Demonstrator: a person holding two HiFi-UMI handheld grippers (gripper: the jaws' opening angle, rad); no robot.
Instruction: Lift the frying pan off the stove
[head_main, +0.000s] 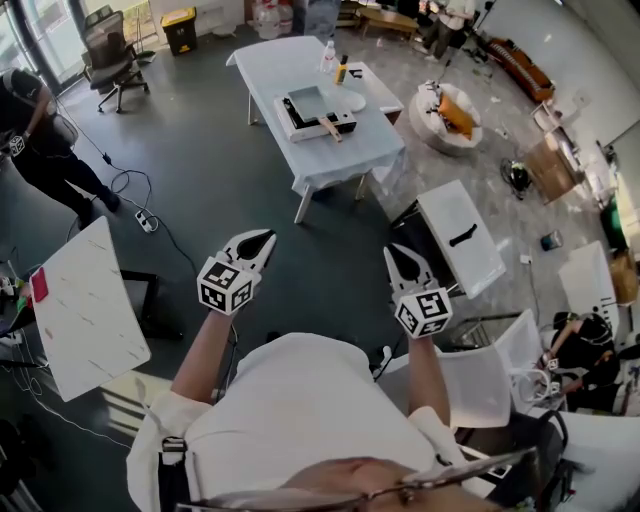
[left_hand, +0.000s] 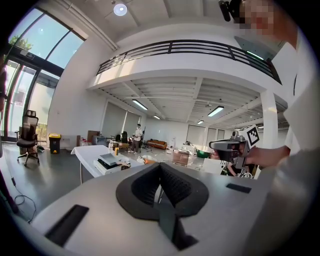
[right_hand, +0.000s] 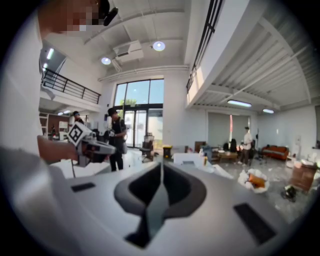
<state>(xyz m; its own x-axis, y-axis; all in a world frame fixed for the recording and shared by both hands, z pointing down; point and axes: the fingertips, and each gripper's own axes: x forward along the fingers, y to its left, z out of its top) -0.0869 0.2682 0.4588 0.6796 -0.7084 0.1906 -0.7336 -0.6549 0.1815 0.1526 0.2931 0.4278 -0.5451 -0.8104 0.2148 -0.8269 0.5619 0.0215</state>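
Far ahead in the head view, a grey frying pan with a wooden handle sits on a white portable stove on a table under a white cloth. Both grippers are held up near my chest, well short of the table. My left gripper is shut with nothing between its fingers, and so is my right gripper. In the left gripper view the shut left gripper points toward the distant stove. The right gripper view shows the shut right gripper and the left gripper beside it.
Dark floor lies between me and the table. White boards lean at the left and right. A person stands at the far left near floor cables. An office chair and a yellow bin stand behind. Bottles stand on the table.
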